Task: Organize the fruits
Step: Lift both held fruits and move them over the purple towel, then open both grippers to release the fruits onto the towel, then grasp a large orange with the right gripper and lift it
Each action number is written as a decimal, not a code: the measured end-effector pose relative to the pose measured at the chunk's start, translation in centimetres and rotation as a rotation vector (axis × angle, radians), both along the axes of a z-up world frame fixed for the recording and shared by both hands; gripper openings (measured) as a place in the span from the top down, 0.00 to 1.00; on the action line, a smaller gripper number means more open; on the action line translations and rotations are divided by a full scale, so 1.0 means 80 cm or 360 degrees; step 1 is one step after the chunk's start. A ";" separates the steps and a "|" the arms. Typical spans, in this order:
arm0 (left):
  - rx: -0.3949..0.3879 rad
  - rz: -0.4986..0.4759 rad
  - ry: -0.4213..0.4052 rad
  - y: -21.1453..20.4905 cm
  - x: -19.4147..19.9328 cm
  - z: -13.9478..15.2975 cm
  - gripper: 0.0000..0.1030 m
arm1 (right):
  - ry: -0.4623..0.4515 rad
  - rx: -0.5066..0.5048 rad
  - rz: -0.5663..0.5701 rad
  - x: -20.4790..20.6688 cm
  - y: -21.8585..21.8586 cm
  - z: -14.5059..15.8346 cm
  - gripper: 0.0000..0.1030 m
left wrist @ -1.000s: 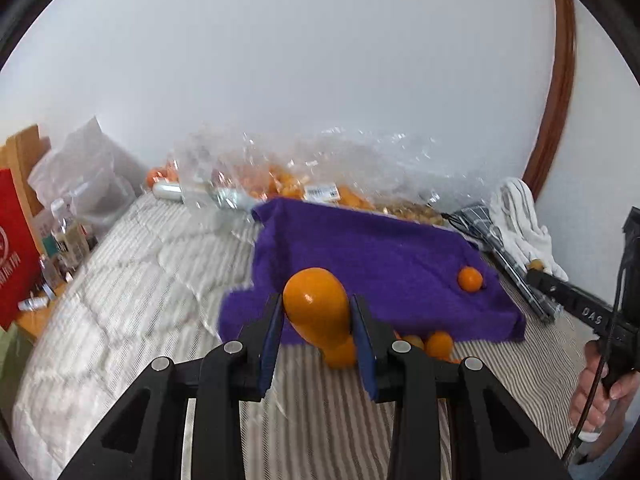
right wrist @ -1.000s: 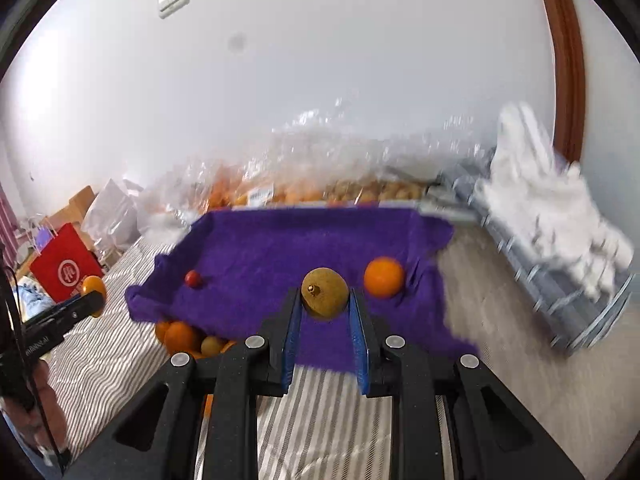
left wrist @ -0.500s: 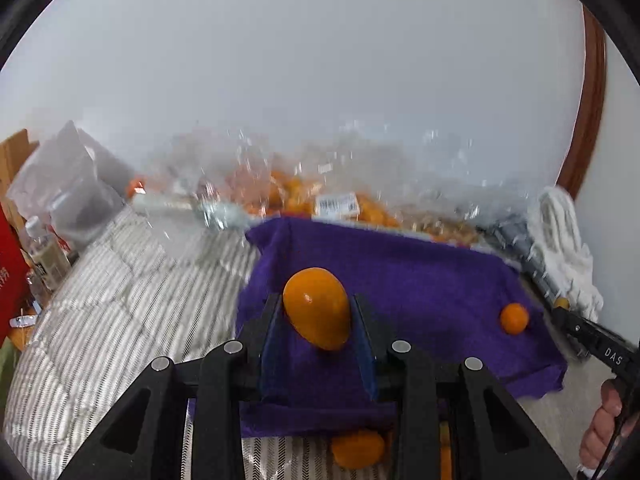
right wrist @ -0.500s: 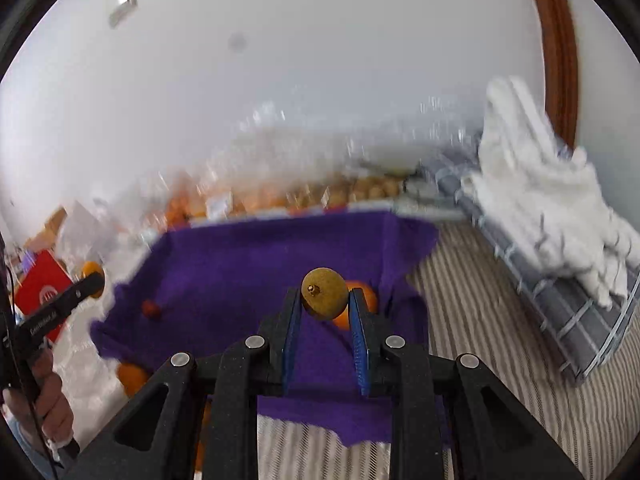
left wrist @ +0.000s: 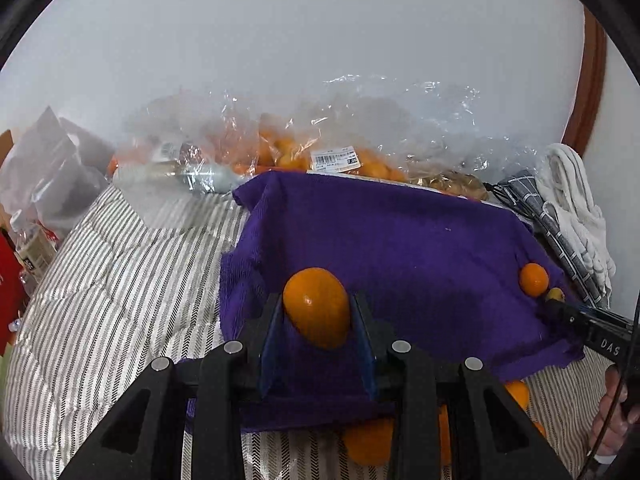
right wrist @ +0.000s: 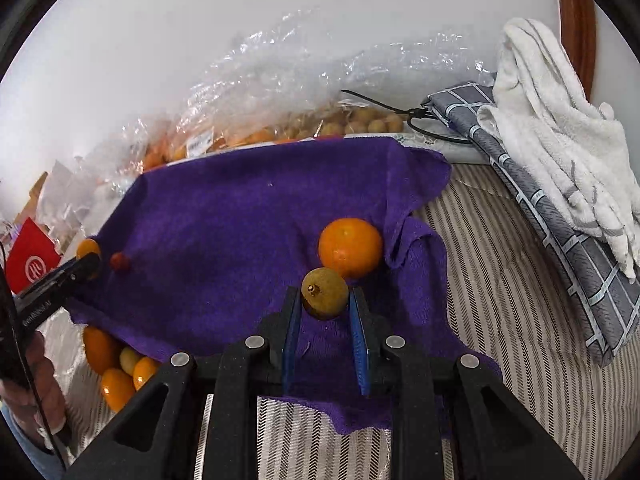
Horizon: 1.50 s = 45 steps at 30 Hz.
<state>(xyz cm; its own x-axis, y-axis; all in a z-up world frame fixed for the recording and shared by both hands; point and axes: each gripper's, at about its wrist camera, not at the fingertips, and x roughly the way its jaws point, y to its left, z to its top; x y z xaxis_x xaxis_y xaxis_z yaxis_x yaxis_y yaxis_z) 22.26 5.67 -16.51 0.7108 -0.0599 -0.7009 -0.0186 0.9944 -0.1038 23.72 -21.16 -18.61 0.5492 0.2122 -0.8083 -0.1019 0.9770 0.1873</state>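
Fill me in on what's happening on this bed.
A person is sorting fruit with a handheld claw in each hand. The left claw is shut on an oval orange fruit, and the right claw is shut on a small brown fruit. Both are held over a purple towel spread on the striped bedding. A round orange and a small red fruit already lie on the towel, with more oranges piled by its near edge.

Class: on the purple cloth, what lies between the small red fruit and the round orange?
Nothing: the right wrist view shows only bare purple cloth between the small red fruit and the round orange.
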 end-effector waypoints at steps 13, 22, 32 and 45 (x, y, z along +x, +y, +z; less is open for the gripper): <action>0.0080 -0.0020 0.0077 -0.011 0.005 -0.007 0.69 | -0.0008 -0.0153 0.0003 0.000 0.014 -0.003 0.75; 0.0059 -0.0016 0.0063 -0.011 0.002 -0.004 0.68 | -0.0078 -0.0225 0.0022 -0.007 0.021 0.007 0.62; -0.0011 -0.0002 -0.0045 0.000 -0.014 0.006 0.68 | -0.0301 -0.0327 0.0017 -0.036 0.038 0.043 0.62; -0.0003 -0.0079 -0.0018 0.041 -0.082 0.006 0.68 | -0.0135 0.0050 0.0319 -0.108 0.080 0.055 0.35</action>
